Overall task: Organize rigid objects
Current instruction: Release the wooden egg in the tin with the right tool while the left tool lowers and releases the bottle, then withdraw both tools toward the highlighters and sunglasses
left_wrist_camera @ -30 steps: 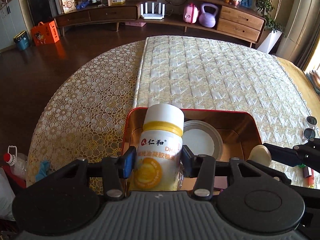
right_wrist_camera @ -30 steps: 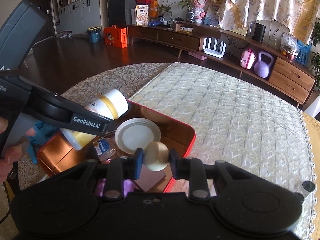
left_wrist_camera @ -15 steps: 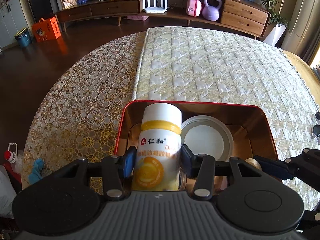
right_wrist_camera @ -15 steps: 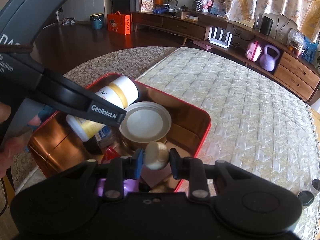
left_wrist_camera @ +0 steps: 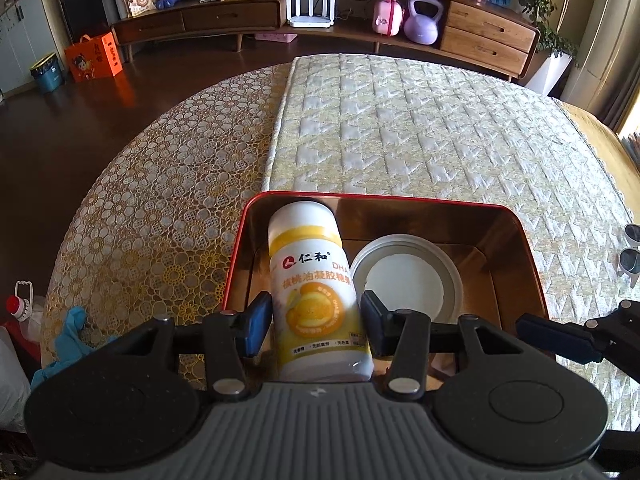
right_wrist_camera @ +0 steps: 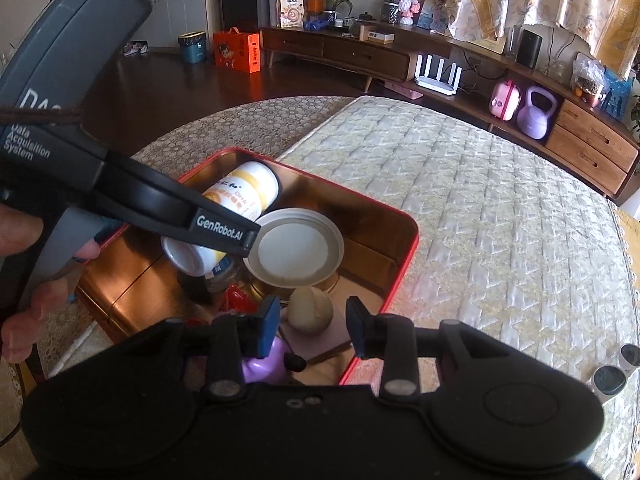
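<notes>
A white and yellow supplement bottle [left_wrist_camera: 316,292] lies tilted in the left side of the red tin box [left_wrist_camera: 532,256], between the pads of my left gripper [left_wrist_camera: 316,322], which stand slightly apart from its sides. The bottle also shows in the right wrist view [right_wrist_camera: 236,208]. My right gripper [right_wrist_camera: 312,320] is open over the box; a beige egg-shaped object [right_wrist_camera: 311,310] lies free between its fingers on a pink card. A round white lid [right_wrist_camera: 298,252] lies in the box beside the bottle.
The red tin box [right_wrist_camera: 412,240] sits on a quilted mat over a lace tablecloth. It also holds a purple item [right_wrist_camera: 262,368] and small red pieces. Sunglasses [left_wrist_camera: 632,256] lie on the mat to the right. A sideboard stands behind.
Both grippers lowered into the box. The right gripper opened and let go of the beige egg-shaped object. The left gripper's pads came apart from the bottle, which now rests in the box.
</notes>
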### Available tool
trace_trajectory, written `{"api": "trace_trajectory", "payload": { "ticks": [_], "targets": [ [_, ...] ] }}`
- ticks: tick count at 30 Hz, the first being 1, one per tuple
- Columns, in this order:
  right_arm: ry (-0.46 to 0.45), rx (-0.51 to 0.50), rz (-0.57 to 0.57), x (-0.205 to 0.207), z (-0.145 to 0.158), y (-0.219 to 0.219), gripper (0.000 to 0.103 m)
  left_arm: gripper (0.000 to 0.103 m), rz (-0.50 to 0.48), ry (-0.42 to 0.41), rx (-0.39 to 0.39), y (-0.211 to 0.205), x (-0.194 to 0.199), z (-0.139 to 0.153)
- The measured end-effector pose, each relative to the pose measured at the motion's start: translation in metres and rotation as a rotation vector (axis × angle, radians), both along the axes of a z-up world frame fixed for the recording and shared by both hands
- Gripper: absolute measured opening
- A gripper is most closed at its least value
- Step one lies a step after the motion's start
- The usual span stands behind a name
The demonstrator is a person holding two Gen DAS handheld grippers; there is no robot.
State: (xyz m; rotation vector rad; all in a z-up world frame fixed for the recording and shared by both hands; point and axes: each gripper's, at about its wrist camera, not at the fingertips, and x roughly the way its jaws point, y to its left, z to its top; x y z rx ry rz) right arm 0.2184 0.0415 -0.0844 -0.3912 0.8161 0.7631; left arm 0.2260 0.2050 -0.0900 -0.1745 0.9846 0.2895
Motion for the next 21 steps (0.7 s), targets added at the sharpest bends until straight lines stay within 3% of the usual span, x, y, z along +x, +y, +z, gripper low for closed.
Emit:
{"api": "trace_trajectory", "payload": {
  "ticks": [8, 11, 21],
  "targets": [
    [0.015, 0.044, -0.007, -0.006, 0.016, -0.012, 0.045, 0.057, -0.006, -0.03, -0.013, -0.006, -0.013, 0.015],
    [0.013, 0.061, -0.006, -0.011, 0.023, -0.017, 0.049, 0.068, -0.014, -0.051, -0.008, -0.011, -0.02, 0.022],
    [0.007, 0.109, -0.021, -0.027, 0.046, -0.044, 0.065, 0.068, -0.047, -0.088, 0.012, -0.031, -0.042, 0.043]
  ]
}}
